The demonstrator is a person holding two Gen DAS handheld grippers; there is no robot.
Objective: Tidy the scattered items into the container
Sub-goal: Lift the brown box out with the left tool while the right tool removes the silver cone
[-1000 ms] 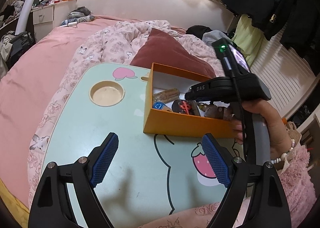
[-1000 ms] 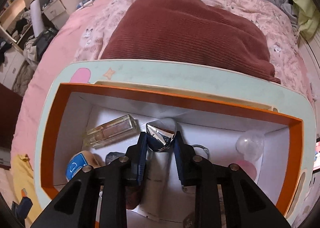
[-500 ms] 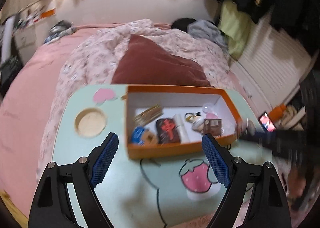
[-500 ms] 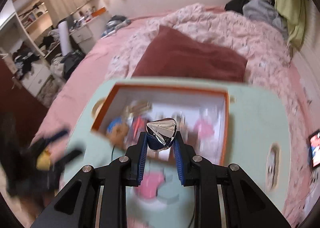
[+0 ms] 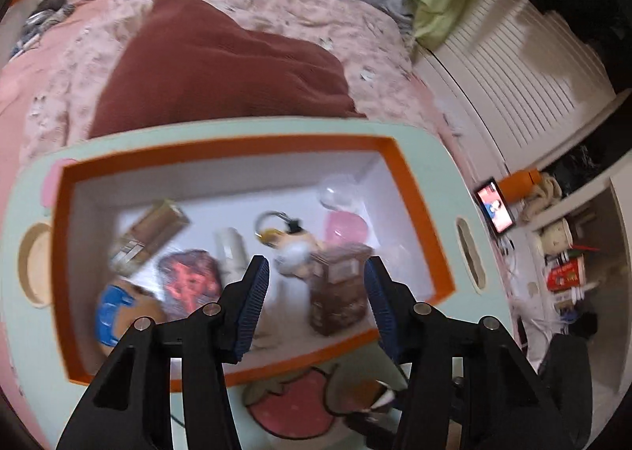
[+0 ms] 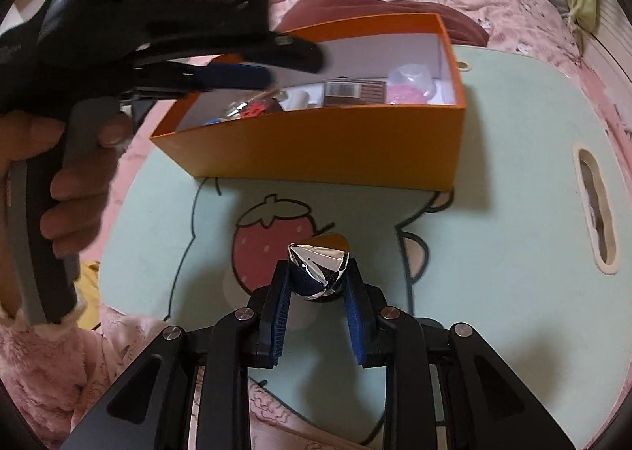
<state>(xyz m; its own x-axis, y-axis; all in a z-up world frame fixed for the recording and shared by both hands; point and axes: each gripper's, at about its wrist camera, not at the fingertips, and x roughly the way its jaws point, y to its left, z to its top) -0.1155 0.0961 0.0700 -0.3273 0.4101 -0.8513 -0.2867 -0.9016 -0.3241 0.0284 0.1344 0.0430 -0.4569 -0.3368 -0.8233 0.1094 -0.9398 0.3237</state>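
Note:
An orange box [image 5: 418,213] with a white inside stands on the mint lap table [image 6: 493,213]; it also shows in the right wrist view [image 6: 335,149]. Inside lie a brown carton [image 5: 339,292], a pink jar [image 5: 343,225], a plush keyring [image 5: 292,248], a white tube [image 5: 231,248] and a perfume bottle [image 5: 152,234]. My left gripper [image 5: 316,304] is open and empty over the box. My right gripper [image 6: 318,284] is shut on a silver foil-wrapped piece [image 6: 319,266], low over the table in front of the box.
A maroon pillow [image 5: 213,59] and floral quilt [image 5: 316,23] lie behind the table. The table has a round cup recess [image 5: 33,264] at left and a handle slot [image 6: 596,209] at right. A phone [image 5: 493,209] and cluttered shelves [image 5: 565,264] are at right.
My left gripper has moved forward over the box. My right gripper has drawn back out of the box to the table's front, still holding the foil piece.

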